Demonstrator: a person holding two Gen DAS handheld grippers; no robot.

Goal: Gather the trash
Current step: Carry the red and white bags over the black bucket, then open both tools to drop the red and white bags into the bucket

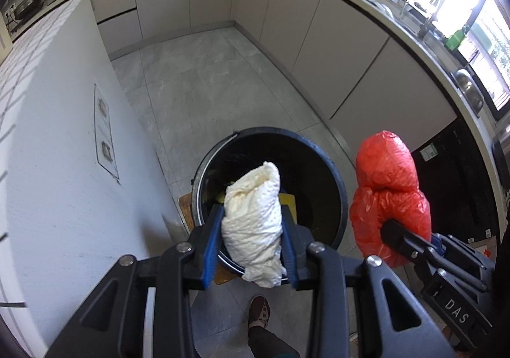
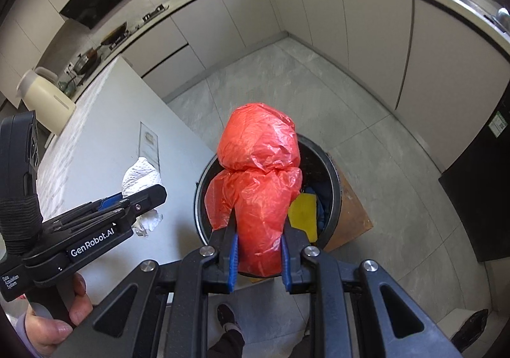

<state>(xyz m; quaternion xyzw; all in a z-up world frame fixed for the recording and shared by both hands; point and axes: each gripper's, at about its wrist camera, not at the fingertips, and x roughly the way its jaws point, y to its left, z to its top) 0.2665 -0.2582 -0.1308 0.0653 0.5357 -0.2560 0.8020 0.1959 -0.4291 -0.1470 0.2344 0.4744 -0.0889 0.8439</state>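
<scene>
My left gripper (image 1: 253, 224) is shut on a crumpled white paper towel (image 1: 253, 224) and holds it above the open black trash bin (image 1: 331, 173) on the floor. My right gripper (image 2: 258, 230) is shut on a crumpled red plastic bag (image 2: 258, 173), also held over the bin (image 2: 331, 173). In the left wrist view the red bag (image 1: 389, 186) hangs right of the bin. In the right wrist view the left gripper (image 2: 143, 198) with the towel (image 2: 140, 179) is left of the bin. Yellow and blue items (image 2: 304, 208) lie inside the bin.
A white counter block (image 1: 63, 150) stands left of the bin. Beige cabinets (image 1: 318, 32) line the back and right. A black appliance (image 2: 478, 198) is at the right. The bin rests on a brown board (image 2: 353, 217). The person's foot (image 1: 258, 310) is near the bin.
</scene>
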